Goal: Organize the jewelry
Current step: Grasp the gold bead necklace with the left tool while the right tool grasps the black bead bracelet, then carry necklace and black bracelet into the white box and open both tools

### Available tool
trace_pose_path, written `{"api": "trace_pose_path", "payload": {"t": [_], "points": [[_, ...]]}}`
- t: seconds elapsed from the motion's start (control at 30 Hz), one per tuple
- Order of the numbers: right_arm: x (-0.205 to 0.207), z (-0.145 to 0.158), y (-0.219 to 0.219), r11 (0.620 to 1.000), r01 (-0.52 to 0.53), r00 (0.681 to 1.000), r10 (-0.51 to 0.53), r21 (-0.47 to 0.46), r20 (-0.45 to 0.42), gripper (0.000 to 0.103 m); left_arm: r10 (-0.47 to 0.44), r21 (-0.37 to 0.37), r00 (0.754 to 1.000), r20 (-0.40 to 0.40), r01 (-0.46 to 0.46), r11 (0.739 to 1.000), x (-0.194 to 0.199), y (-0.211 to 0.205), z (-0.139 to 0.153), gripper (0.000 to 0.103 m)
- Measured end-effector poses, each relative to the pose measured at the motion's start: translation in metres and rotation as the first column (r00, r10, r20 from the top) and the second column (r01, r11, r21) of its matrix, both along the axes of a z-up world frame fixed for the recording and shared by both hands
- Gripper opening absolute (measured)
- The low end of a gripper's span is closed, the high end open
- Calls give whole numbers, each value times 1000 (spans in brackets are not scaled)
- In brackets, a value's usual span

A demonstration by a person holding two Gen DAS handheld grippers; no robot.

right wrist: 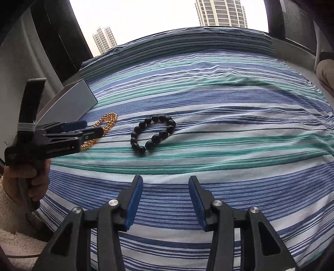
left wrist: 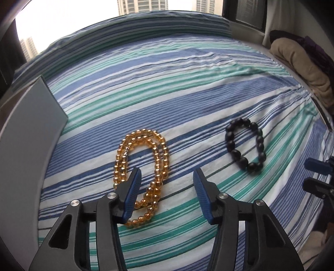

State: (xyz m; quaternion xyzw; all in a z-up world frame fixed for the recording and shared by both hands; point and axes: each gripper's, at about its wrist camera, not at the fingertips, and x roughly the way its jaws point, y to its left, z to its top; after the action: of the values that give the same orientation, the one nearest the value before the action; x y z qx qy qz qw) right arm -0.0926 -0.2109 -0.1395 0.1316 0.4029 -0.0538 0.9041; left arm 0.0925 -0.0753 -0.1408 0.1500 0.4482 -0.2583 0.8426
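Left gripper (left wrist: pixel 166 177) spread over amber beads (left wrist: pixel 144 162) on bed (left wrist: pixel 187 83), poised to pinch; right gripper (right wrist: pixel 165 183) spread, empty, short of black bracelet (right wrist: pixel 153 133).

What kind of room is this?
Probably a bedroom, high up in a city flat: a bed with a striped sheet, a striped pillow at its head, and tall towers outside the window.

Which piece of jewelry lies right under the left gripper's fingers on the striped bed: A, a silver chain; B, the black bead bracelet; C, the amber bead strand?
C: the amber bead strand lies coiled beneath the left gripper, while the black bead bracelet rests apart.
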Motion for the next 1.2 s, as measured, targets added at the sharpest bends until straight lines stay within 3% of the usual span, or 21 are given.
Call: {"api": "trace_pose_path", "payload": {"t": [0.13, 0.2, 0.23, 0.27, 0.33, 0.43, 0.57, 0.67, 0.8, 0.93, 1.0, 1.2], "points": [[-4, 3, -6, 1000, 16, 1000, -16, 9, 5, 46, 22, -28, 1000, -18, -22, 999, 4, 8, -3, 64], [-4, 4, -10, 1000, 20, 1000, -20, 18, 4, 46, 25, -27, 1000, -17, -25, 999, 1, 7, -3, 64], [-1, 5, -12, 1000, 20, 1000, -21, 22, 1, 46, 21, -29, 1000, -18, -21, 999, 0, 6, -3, 57], [3, 6, -14, 1000, 21, 1000, -21, 21, -5, 46, 14, -34, 1000, -16, -14, 999, -2, 5, -2, 34], [12, 10, -20, 999, 35, 999, -35, 12, -17, 46, -2, -40, 1000, -29, 1, 999, -4, 1, 0, 6], [35, 9, -28, 999, 36, 997, -36, 4, -73, 46, 27, -60, 999, -48, -30, 998, -3, 3, 0, 5], [72, -4, -26, 1000, -5, 993, 8, 28, -119, 46, 82, -163, 988, -132, -103, 981, -4, 27, 3, 5], [92, -12, -24, 995, 23, 992, -11, 101, -124, 46, 104, -191, 986, -127, -127, 973, -11, 42, 9, 5], [106, -13, -5, 998, 20, 991, -12, 60, -135, 45, 117, -235, 984, -135, -147, 961, -18, 59, 15, 5], [106, -14, 18, 990, -33, 985, 9, -137, -172, 22, 129, -275, 979, -155, -168, 947, -24, 74, 20, 5], [104, -12, 17, 990, -53, 982, 28, -132, -185, 13, 137, -304, 977, -161, -181, 935, -26, 81, 27, 5], [80, 32, 2, 998, -57, 995, 54, -40, -79, 12, 149, -389, 981, -123, -186, 903, -34, 104, 71, 5]]}}
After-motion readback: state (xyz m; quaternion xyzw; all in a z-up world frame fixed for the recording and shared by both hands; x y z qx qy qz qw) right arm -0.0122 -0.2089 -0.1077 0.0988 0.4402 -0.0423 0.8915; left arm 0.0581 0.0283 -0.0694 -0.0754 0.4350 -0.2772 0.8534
